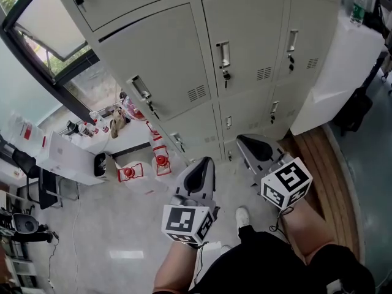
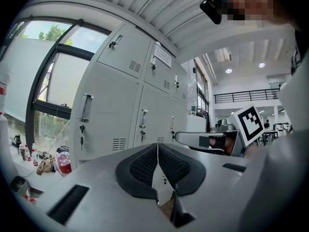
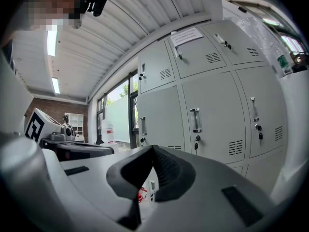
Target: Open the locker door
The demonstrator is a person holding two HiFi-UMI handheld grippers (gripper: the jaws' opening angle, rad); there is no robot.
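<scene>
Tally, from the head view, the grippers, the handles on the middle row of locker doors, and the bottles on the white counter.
Grippers: 2, left gripper, right gripper
Handles: 3, left handle, middle handle, right handle
Bottles: 1, bottle
Total: 6

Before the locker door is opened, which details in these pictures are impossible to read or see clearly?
Paper notice, right gripper view: the print is too small to read.
Red items, head view, at the left: too small to identify.
Lower lockers, head view: partly hidden behind the left gripper and the right gripper.
</scene>
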